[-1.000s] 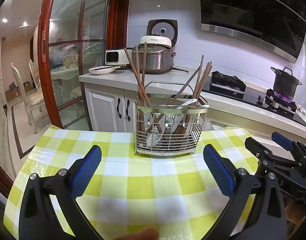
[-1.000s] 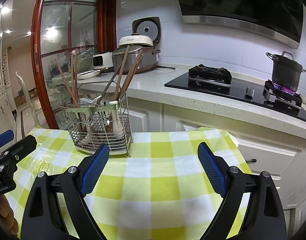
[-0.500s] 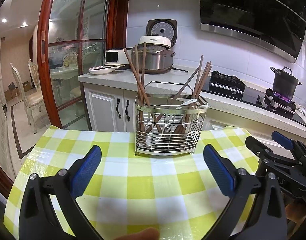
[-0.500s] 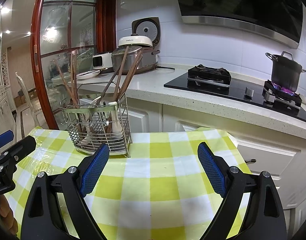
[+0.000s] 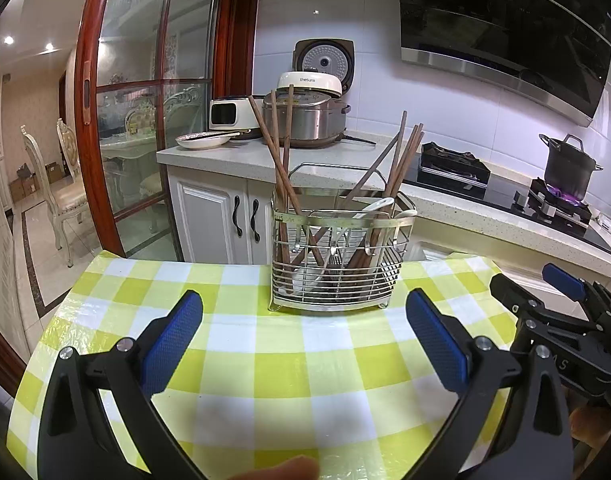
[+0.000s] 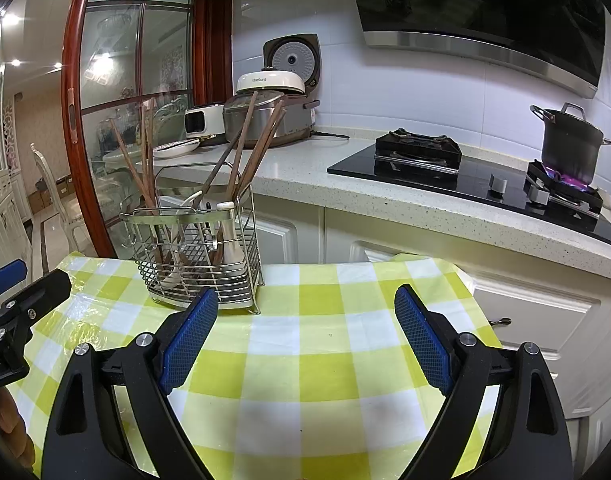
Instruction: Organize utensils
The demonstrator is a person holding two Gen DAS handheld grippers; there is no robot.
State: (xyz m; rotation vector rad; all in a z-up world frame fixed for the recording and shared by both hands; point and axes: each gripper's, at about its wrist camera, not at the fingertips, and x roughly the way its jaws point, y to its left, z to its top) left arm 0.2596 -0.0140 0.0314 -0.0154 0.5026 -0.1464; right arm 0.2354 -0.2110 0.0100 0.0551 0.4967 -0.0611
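A steel wire utensil basket (image 5: 337, 264) stands on the far part of a table with a yellow-and-white checked cloth (image 5: 285, 360). It holds several brown chopsticks (image 5: 279, 160), white spoons (image 5: 375, 208) and a metal utensil. It also shows in the right wrist view (image 6: 201, 256). My left gripper (image 5: 303, 344) is open and empty, in front of the basket. My right gripper (image 6: 305, 340) is open and empty, to the right of the basket; it shows in the left wrist view (image 5: 561, 320).
Behind the table runs a white counter (image 5: 233, 160) with a rice cooker (image 5: 309, 116), a plate (image 5: 203, 140) and a hob with a black pot (image 6: 569, 140) over a lit flame. A glass door with a red frame (image 5: 89, 120) is at left.
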